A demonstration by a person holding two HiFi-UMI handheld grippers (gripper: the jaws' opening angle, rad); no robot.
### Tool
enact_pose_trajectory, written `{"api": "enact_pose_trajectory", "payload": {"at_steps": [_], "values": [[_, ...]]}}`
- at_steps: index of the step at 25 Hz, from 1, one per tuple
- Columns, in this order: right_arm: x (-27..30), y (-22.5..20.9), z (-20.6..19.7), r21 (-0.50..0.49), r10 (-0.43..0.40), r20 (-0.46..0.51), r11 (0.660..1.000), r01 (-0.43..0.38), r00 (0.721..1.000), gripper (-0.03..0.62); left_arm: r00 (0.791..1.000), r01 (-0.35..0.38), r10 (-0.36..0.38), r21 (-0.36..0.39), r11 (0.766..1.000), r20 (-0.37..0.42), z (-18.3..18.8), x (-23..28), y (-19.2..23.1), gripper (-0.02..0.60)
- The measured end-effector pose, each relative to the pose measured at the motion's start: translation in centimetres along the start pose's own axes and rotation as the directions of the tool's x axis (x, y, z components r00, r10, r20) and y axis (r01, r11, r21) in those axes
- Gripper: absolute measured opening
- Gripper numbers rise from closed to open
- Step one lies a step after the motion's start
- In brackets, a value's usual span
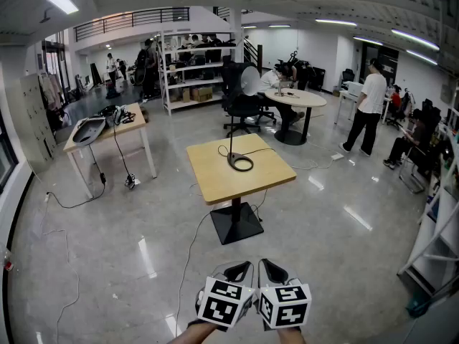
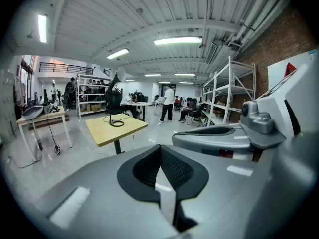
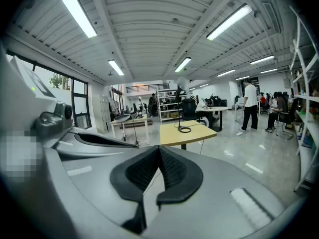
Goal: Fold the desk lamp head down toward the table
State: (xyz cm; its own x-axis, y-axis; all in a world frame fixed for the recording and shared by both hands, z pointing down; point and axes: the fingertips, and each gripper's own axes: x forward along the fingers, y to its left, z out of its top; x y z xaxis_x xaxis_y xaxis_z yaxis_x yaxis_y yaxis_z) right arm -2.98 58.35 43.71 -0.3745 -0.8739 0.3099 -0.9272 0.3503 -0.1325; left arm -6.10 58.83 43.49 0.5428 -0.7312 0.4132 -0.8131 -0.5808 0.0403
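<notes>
Standing lamp (image 1: 249, 81) well beyond left claw (image 1: 241, 269), right claw (image 1: 272, 267).

We carry two matching tools. The left tool (image 1: 241, 270) and the right tool (image 1: 270, 269) each have a smooth grey shell that narrows to black tips. Behind each tool sits a white cube, the left cube (image 1: 226, 301) and the right cube (image 1: 285, 305), both printed with bold black square markers. On the left tool the pads (image 2: 177, 168) are black with a fine meshed texture, and a pale rectangular strip (image 2: 70, 206) marks the grey shell beside them. The right tool's pads (image 3: 174, 171) and strip (image 3: 249, 203) look alike.
</notes>
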Motion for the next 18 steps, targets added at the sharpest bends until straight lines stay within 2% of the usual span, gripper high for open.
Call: {"api": "enact_pose_trajectory", "payload": {"at_steps": [4,11,18], "values": [[-1.1,1.3,-0.8,0.018,0.012,0.008,1.0,-0.012,1.0,0.005,0.997,-0.075,0.076,0.056,0.996,-0.024,-1.2,-1.5,0.7,0.017],[-2.6,-1.0,-1.0,0.02,0.038,-0.002,0.999,-0.038,0.999,0.005,0.996,-0.088,0.089,0.022,0.996,-0.03,-0.5,-0.5,-2.0,0.02],[-6.5,-3.9,-1.9,0.014,0.06,0.006,0.998,-0.06,0.998,0.006,0.994,-0.112,0.112,0.005,0.994,-0.008,-0.6,-0.9,-6.7,0.02]]}}
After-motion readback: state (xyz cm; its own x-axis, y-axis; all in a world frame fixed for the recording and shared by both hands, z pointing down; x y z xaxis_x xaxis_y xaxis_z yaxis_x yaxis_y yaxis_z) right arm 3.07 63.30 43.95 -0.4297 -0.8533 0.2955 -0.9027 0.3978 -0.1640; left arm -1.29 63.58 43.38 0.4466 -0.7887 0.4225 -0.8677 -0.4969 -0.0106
